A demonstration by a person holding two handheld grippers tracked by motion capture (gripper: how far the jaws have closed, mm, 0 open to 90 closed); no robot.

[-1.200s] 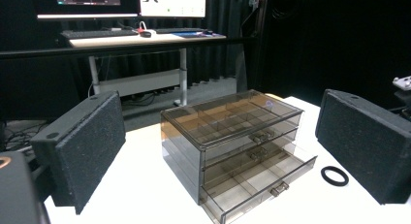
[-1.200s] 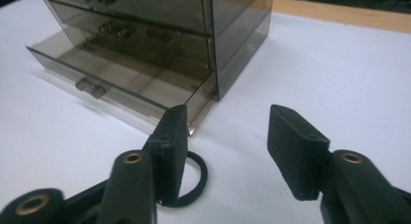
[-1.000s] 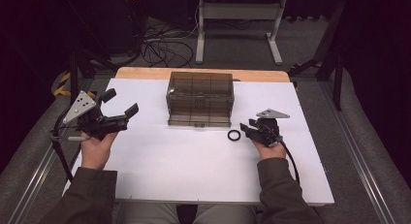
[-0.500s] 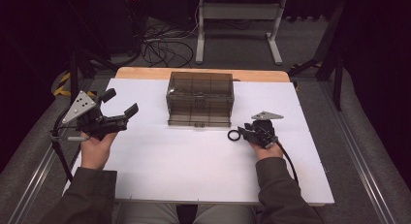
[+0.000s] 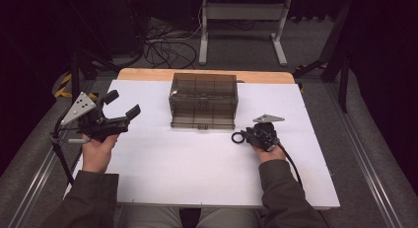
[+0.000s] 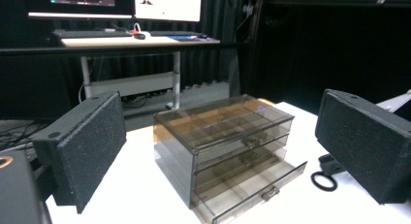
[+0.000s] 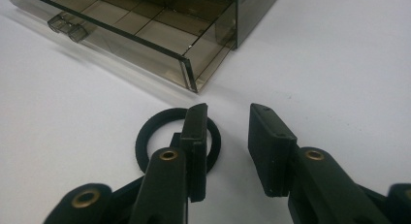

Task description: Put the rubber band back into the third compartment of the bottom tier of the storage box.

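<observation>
The right hand-held gripper (image 7: 225,136) has slid toward nine o'clock, jaws parted over the ring (image 7: 145,136); the left hand-held gripper (image 5: 121,107) hangs open. A shallow closing bite could flick the ring away.

High view overhead, gripper views low, sharing drawer box (image 5: 203,100)

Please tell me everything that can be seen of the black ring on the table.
The black ring is a thin, flat, matte loop, rubber-like by its look, with an open centre. It lies flat on the white table, just in front of the right corner of the smoky plastic drawer box, apart from it. The right gripper, jaws apart, is right at it: one jaw stands over the ring's right side, the other outside it. Whether they touch cannot be told.
</observation>
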